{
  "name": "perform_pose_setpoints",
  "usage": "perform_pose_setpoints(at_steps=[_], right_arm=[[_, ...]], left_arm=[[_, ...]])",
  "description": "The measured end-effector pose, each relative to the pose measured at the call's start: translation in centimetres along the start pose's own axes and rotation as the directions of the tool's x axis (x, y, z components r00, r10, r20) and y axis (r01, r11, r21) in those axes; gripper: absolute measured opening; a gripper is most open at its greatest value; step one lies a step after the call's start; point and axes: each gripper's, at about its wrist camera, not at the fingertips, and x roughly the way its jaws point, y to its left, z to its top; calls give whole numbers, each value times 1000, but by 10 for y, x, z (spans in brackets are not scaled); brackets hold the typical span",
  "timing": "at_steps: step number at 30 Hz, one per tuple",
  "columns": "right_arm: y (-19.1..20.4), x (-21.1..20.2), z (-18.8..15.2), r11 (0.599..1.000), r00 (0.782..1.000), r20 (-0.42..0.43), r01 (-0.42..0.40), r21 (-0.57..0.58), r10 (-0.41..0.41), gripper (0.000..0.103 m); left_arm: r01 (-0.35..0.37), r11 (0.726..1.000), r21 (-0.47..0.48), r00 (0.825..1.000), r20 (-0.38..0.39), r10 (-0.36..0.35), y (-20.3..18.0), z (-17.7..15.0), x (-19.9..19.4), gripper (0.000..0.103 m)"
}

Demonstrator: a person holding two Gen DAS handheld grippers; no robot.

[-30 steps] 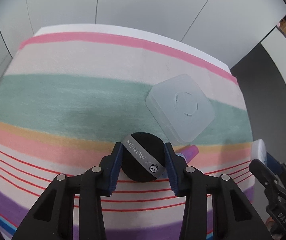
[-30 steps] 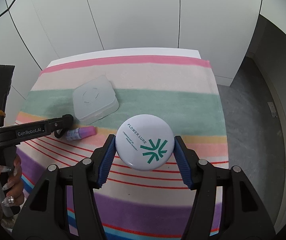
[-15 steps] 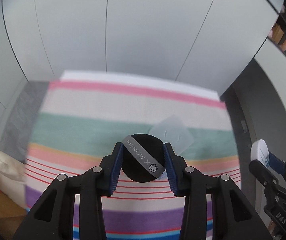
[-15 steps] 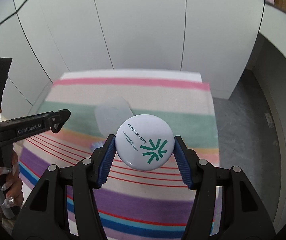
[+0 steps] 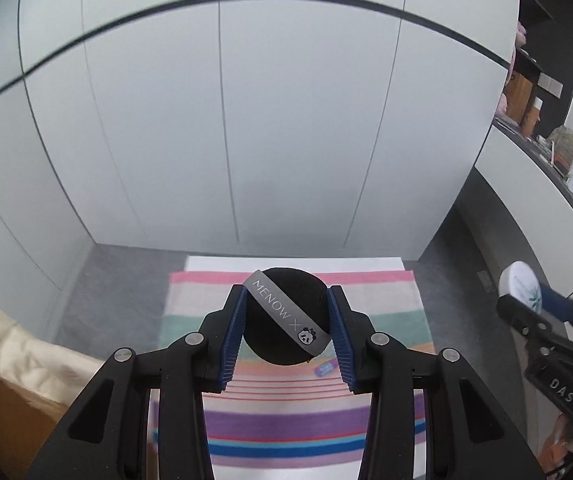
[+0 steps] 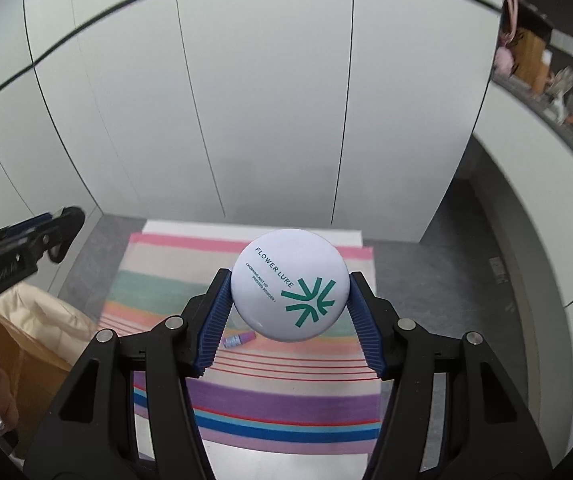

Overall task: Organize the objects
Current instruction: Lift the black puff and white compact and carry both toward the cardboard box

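White cabinet doors fill the background while both grippers hover high over the striped cloth, left gripper clamping the black puff, right gripper clamping the white compact, probably carrying them off for sorting, small tube left at 6 o'clock.

Both grippers, left & right, now lifted high; striped cloth far below, smaller vs. earlier.

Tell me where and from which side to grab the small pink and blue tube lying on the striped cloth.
Take the small pink and blue tube across the middle of its body, coming down from above. It lies flat on the striped cloth, so only its two long sides are free for fingers. Both grippers are full: left gripper on the black puff, right gripper on the white compact.
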Motion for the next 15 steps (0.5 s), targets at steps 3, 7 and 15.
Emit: perform_pose_setpoints(at_steps=[3,7,15], right_arm=[[7,-29,4,1000,1000,15,-12,3,12,60],[20,-51,-1,1000,1000,17,1,-26,-1,60],[25,-76,-17,1000,1000,18,9,-4,-9,60]], left_arm=[[-22,1000,1,1000,22,22,3,1,-24,42],[-18,999,-41,1000,14,19,12,-7,-44,42],[-8,998,-56,1000,-2,8,26,-28,-62,42]])
